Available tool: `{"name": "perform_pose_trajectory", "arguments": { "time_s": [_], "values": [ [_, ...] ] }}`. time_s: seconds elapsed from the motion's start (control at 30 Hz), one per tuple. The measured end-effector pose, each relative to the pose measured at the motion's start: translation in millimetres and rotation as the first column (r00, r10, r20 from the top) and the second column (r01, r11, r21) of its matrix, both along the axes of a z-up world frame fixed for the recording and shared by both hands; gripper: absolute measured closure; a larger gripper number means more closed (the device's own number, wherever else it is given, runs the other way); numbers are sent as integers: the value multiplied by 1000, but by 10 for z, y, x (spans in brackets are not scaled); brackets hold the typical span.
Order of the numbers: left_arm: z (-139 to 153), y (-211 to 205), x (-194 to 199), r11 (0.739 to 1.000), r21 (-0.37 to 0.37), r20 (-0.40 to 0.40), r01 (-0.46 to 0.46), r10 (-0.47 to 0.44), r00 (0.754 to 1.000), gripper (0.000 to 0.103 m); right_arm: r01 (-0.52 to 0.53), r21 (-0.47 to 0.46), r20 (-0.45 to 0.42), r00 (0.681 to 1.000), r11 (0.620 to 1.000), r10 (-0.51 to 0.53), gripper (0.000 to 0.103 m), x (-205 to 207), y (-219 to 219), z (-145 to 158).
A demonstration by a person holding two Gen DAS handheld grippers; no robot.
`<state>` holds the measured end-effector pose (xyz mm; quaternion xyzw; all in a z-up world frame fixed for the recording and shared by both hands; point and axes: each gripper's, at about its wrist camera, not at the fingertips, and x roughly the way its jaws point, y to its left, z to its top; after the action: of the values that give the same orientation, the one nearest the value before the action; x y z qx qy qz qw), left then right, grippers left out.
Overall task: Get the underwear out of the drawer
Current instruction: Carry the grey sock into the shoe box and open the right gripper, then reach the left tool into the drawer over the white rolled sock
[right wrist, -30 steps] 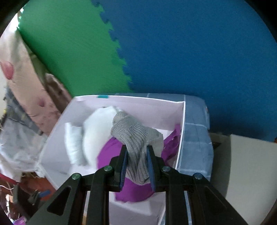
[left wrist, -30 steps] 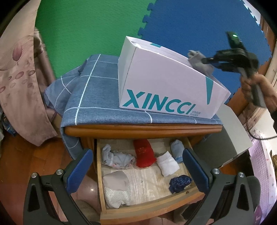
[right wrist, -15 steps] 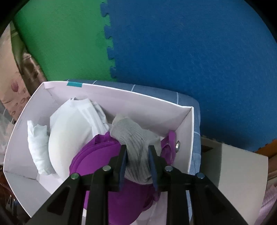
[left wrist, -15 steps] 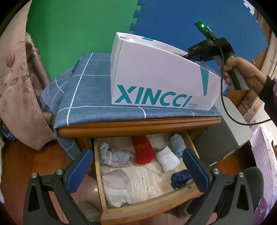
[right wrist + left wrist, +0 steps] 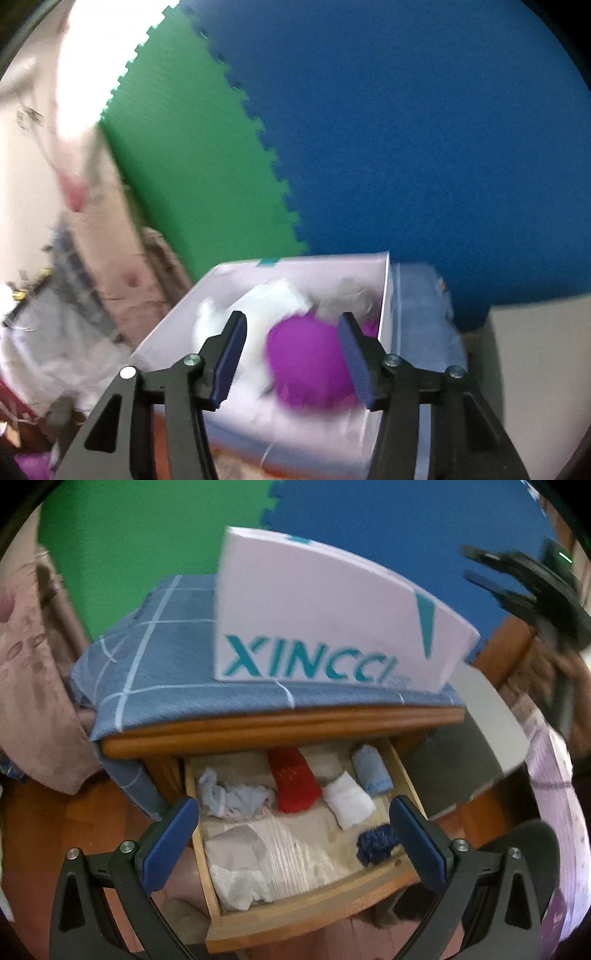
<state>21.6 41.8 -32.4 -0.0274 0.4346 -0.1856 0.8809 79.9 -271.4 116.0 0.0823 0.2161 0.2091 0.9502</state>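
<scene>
**Underwear in the drawer and in the box**

Underwear pieces lie in the open drawer (image 5: 295,921): a red piece (image 5: 293,781), a white folded piece (image 5: 349,801), a pale blue roll (image 5: 371,770), a dark blue piece (image 5: 375,843) and some grey ones on the left side. The left tool (image 5: 291,842) hangs above the drawer with its jaws wide apart and nothing between them. A white box (image 5: 325,627) stands on the blue checked cloth (image 5: 162,653) over the cabinet. Inside the box (image 5: 306,273) are a grey piece (image 5: 347,299), a purple piece (image 5: 310,362) and white ones. The right tool (image 5: 291,360) has just been opening; its jaws are released, the grey piece lies free beyond them.
</scene>
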Motion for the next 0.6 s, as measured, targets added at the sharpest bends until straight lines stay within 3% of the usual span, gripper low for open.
{"name": "perform_pose_trajectory", "arguments": {
  "time_s": [0.17,0.3,0.37,0.5,0.6],
  "values": [
    [-200,-320,-4,991,55,-98,125,-119,988,1,34,57,-64,997,998,-30,50,-791,-417,-667],
    [-376,-680,17,979,124,-156,163,-143,977,1,107,270,-203,978,957,-51,50,-1000,-896,-1093],
    [-466,-858,49,984,107,-186,141,-119,975,1,108,358,-208,978,927,-34,50,-1036,-1077,-1124],
    [-758,-1184,174,997,64,-289,51,-30,957,1,121,410,-187,981,904,-47,50,-1147,-1258,-1123],
    [-947,-1353,221,997,71,-323,-15,37,946,1,115,440,-181,983,890,-37,50,-1230,-1352,-1148]
  ]
}}
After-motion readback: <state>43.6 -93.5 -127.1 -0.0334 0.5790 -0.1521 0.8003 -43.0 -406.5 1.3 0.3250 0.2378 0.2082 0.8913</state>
